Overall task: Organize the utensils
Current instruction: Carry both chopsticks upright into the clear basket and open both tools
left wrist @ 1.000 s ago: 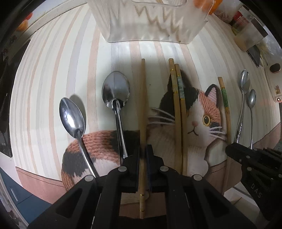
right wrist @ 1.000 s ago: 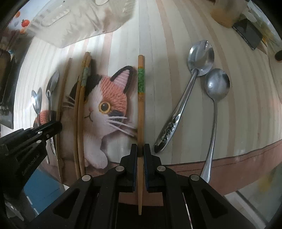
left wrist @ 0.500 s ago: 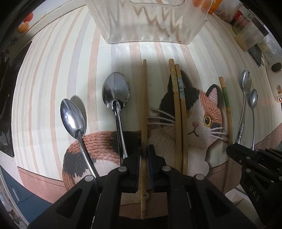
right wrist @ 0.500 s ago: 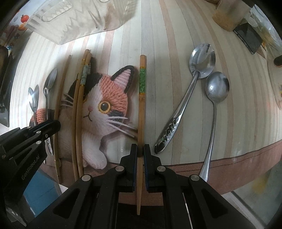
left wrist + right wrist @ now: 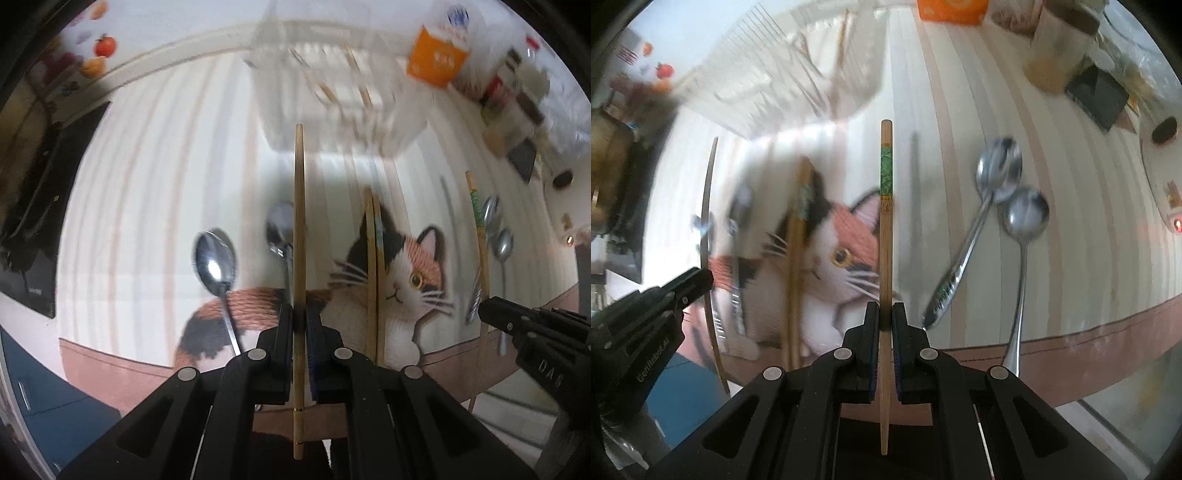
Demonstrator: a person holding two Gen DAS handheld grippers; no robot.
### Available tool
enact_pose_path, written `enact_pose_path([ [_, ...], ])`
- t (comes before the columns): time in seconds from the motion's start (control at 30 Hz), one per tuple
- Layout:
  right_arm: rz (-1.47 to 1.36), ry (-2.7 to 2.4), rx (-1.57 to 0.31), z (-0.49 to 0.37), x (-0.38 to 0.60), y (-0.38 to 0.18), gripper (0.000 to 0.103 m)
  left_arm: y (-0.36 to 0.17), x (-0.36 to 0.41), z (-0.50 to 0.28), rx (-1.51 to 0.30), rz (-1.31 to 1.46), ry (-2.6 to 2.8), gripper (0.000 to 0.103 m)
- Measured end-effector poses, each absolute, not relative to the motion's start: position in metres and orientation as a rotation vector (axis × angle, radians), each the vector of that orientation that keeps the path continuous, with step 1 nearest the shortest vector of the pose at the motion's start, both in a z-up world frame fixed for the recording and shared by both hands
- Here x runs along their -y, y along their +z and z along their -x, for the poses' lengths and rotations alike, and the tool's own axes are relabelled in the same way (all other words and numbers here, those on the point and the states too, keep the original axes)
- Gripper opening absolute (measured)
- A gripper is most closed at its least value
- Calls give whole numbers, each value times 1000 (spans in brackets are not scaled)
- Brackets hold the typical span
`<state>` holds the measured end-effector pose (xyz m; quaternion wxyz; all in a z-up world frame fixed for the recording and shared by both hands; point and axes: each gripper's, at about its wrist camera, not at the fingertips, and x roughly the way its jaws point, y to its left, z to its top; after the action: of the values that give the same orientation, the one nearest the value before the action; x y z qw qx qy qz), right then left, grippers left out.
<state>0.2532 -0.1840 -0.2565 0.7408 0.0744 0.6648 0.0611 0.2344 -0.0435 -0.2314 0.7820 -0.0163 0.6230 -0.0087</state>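
While both tools are off the surface, the counter point(image 5: 147, 206) carries a cat-print mat point(image 5: 410, 280), taken here as the landmark. Beyond the mat's far edge stands a clear plastic holder point(image 5: 332, 107), blurred, with what appear to be sticks already in it.

Left tongs point(image 5: 299, 321) are clenched on a plain chopstick point(image 5: 299, 221), held clear of the mat and pointing toward the holder. Right tongs point(image 5: 885, 317) are clenched on a green-banded chopstick point(image 5: 885, 229), likewise raised over the cat's face.

Count, by judgement:
- Chopsticks: four outside the holder. Two are held; one pair point(image 5: 373, 273) lies on the mat across the cat's ear.
- Spoons: four. Two spoons point(image 5: 216, 264) lie over the cat's tail, two more spoons point(image 5: 1012, 206) beyond the mat's right side. One of the first pair is partly hidden behind the plain chopstick.
- Holder: one.

Risks:
- Each stick is pinched near its tail, so the long free end may swing or pivot between the pads and miss the holder's opening.
- Both sticks arriving together could cross or knock the light holder over.
- Motion blur makes holder compartments unreadable; sorting errors are possible.
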Motion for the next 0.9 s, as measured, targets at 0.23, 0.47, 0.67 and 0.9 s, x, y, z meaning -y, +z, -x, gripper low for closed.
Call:
enact_pose_path([
  [0.23, -241, 230, -1365, -282, 184, -201, 7, -162, 8, -248, -1207, 139, 29, 4],
  [0.47, -349, 316, -1264, -358, 184, -152, 7, -91, -5, -306, -1090, 272, -64, 4],
  [0.67, -385, 320, -1258, -430, 180, -146, 7, -74, 2, -386, -1101, 316, -128, 4],
  [0.9, -382, 267, -1309, -494, 176, -169, 7, -110, 15, -463, -1201, 271, -134, 4],
])
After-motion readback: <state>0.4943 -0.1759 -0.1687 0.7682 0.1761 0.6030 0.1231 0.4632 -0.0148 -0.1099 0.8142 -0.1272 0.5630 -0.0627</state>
